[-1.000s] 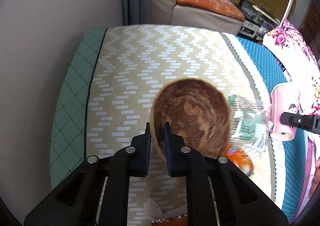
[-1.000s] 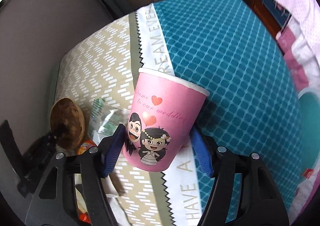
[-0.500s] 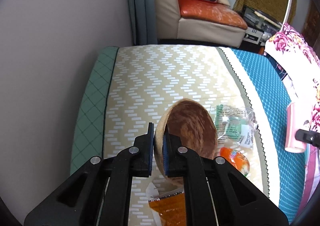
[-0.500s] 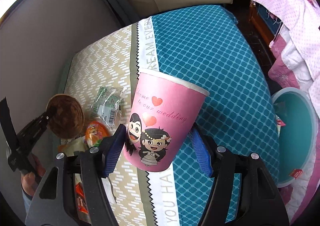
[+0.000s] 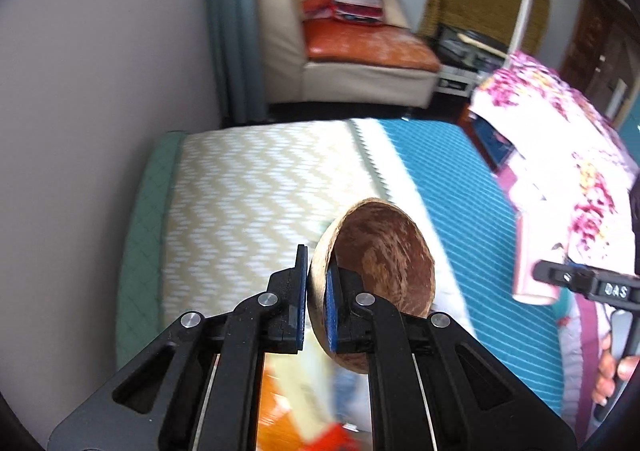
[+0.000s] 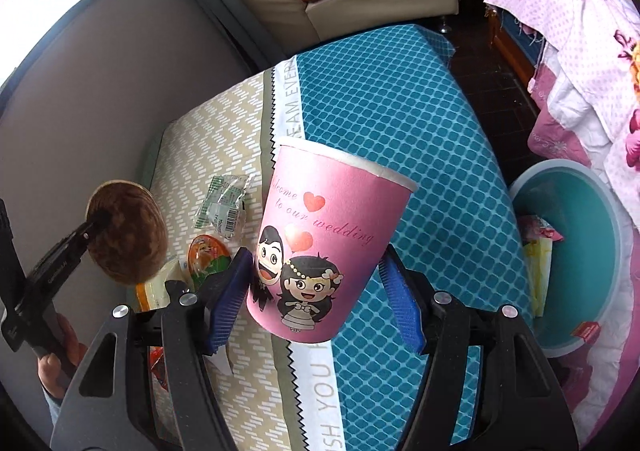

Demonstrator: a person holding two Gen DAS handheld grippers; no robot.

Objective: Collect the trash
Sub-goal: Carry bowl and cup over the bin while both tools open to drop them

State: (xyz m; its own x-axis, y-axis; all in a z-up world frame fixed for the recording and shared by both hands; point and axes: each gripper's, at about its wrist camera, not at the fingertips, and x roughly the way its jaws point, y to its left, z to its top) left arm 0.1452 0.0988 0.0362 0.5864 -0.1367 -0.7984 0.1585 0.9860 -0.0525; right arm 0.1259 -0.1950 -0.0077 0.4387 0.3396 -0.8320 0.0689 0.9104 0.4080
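Trash is held in both grippers above a cloth-covered table (image 6: 400, 99). By the right gripper (image 6: 320, 303) a pink paper cup (image 6: 332, 243) printed with a cartoon wedding couple is clamped between the blue pads (image 6: 400, 309), tilted with its white rim pointing away. By the left gripper (image 5: 316, 311) a brown coconut shell half (image 5: 376, 271) is pinched at its rim, one finger inside the hollow and one outside, so that the shell is turned on edge. On the beige zigzag part of the cloth, between the two held things, a clear crumpled wrapper (image 6: 224, 205) with a barcode is seen, and just beside it an orange sealed jelly cup (image 6: 208, 255). Beyond the table's right edge, a teal round bin (image 6: 576, 271) is seen low on the floor with scraps at its rim, next to pink floral bedding (image 6: 580, 31). A cream sofa (image 5: 340, 63) stands at the far end.
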